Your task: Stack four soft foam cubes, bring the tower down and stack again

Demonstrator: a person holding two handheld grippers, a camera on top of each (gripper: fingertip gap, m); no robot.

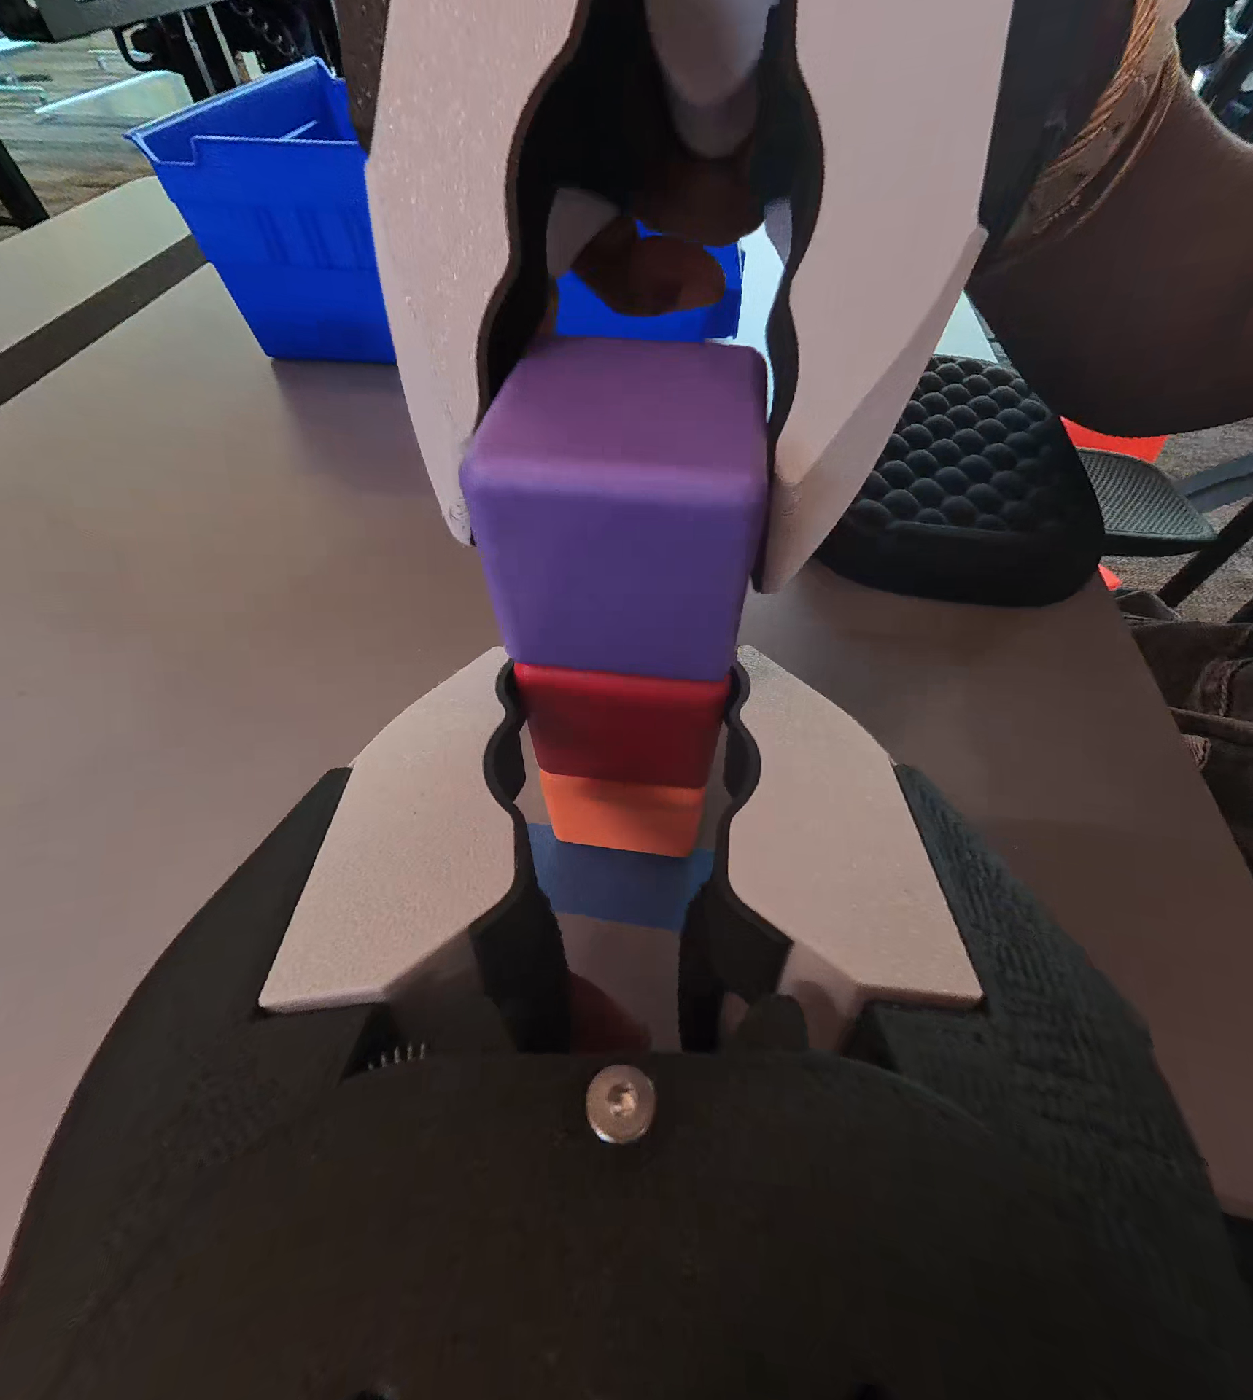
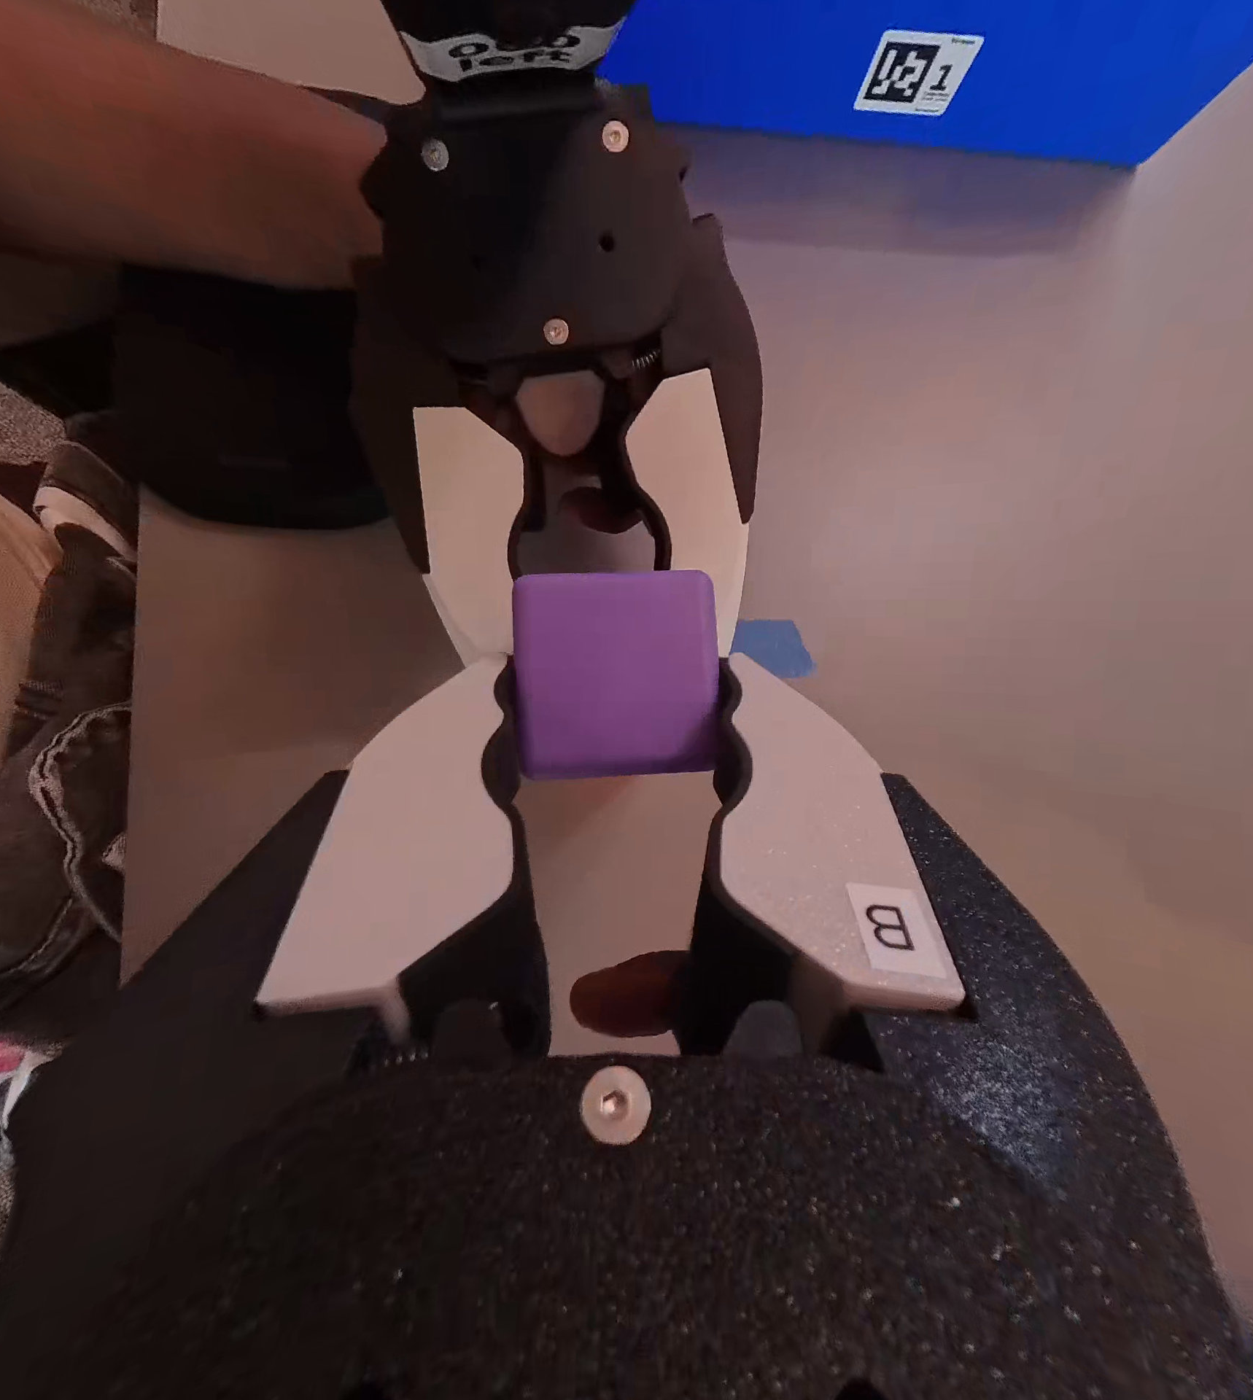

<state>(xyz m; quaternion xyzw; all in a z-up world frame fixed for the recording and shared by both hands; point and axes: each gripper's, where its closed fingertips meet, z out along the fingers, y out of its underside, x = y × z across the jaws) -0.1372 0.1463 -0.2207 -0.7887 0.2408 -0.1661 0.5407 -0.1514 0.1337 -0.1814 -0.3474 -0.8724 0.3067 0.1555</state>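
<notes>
While the right gripper point(image 2: 616, 682) pinches the purple cube point(image 1: 616, 507) atop the tower, the left gripper's point(image 1: 623, 682) jaws press the red cube point(image 1: 620, 727), above orange point(image 1: 620, 822), on the bench point(image 1: 154, 606).

A white sticker with a printed code marker point(image 2: 917, 73) sits on the blue bin point(image 2: 798, 91) far beyond the right gripper point(image 2: 614, 685), a lettered label point(image 2: 895, 929) on its own right finger, and a labelled band point(image 2: 513, 51) on the left gripper point(image 2: 593, 606) opposite.
</notes>
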